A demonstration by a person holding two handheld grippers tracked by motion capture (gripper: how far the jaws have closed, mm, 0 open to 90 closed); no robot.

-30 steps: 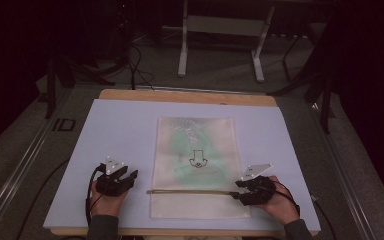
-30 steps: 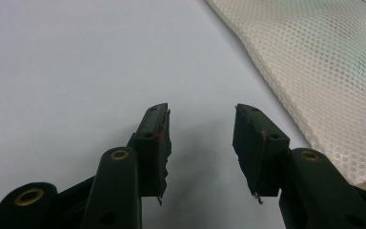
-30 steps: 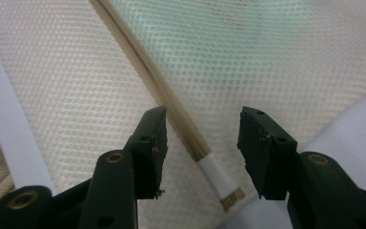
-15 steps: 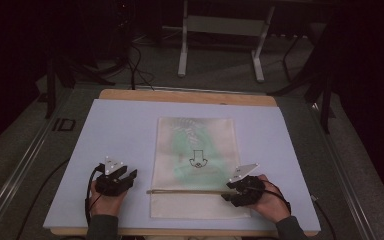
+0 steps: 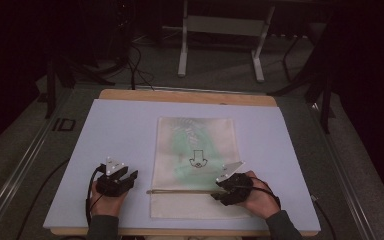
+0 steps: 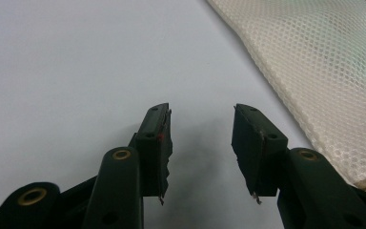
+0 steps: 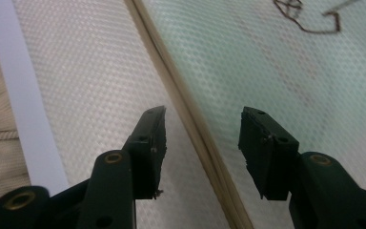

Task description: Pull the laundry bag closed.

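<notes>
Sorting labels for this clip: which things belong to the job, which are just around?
In the job:
mesh bag
zipper strip
right gripper, open astride the strip
left gripper, open

Just around:
blue mat
metal stand

Colours on your surface

Your surface (image 5: 125,130) is pale lavender-blue with a tan wooden edge at 12 o'clock. The mesh bag (image 5: 195,150) is cream with a fine honeycomb weave, tinted green inside, with a dark line drawing. Its wooden rod (image 5: 180,191) is tan. Both tools, left (image 6: 200,138) and right (image 7: 202,143), are black.
</notes>
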